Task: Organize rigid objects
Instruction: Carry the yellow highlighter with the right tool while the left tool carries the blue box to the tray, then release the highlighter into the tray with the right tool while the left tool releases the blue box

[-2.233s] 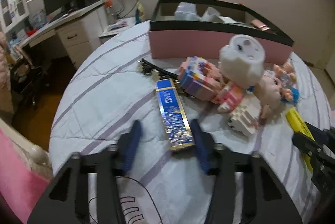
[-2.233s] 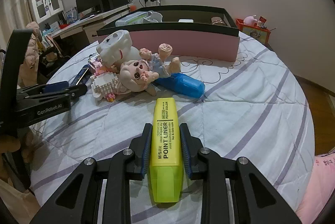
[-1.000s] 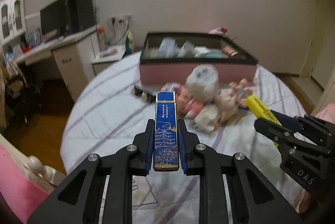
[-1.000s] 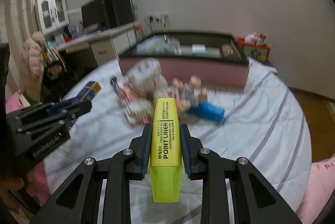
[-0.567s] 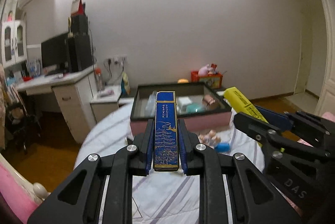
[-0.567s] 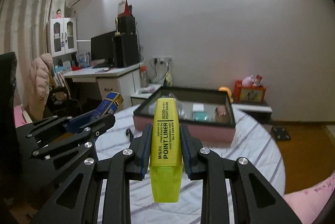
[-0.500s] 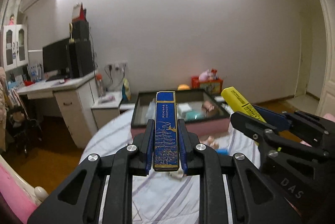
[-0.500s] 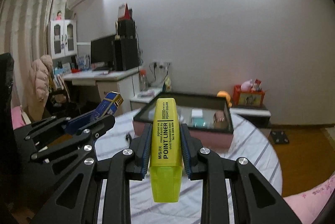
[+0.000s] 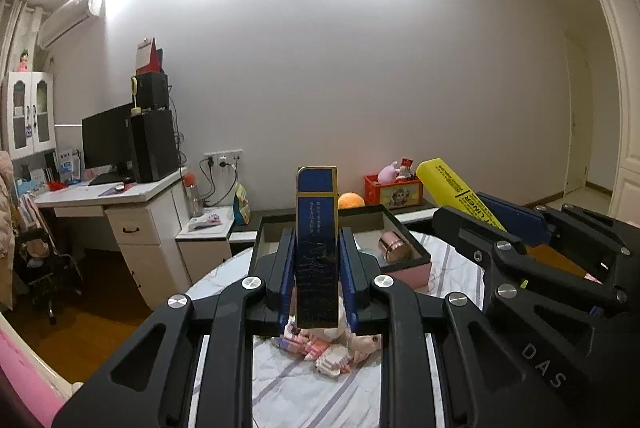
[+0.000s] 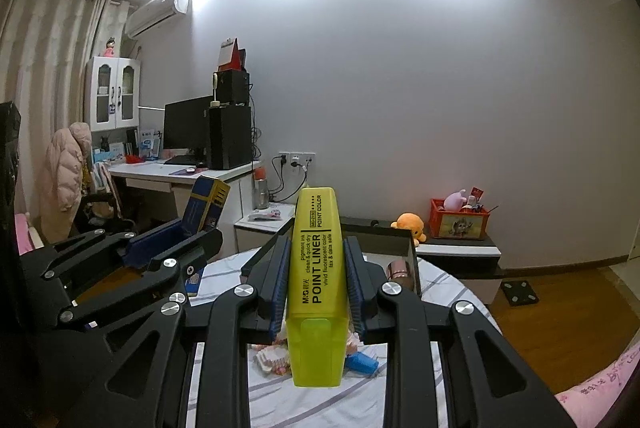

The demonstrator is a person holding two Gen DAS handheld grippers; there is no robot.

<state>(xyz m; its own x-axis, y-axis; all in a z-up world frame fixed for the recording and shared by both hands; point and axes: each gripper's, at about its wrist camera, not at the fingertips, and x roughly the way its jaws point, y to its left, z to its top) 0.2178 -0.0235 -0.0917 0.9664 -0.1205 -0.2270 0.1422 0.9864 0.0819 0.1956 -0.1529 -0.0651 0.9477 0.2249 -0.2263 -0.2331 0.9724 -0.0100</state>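
Left wrist view: left tool [image 9: 317,268] clamped on blue box [image 9: 316,248], raised above desk [image 9: 312,396]. Right wrist view: right tool [image 10: 316,276] clamped on yellow highlighter [image 10: 316,288]; pink tray [image 9: 408,274] beyond.

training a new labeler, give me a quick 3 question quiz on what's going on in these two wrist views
1. True or false: the left gripper is shut on the blue box.
2. What does the right gripper hold? A) a doll B) the yellow highlighter C) nothing
3. Where does the rose-gold jar lie?

Key
1. True.
2. B.
3. Inside the pink tray on the bed.
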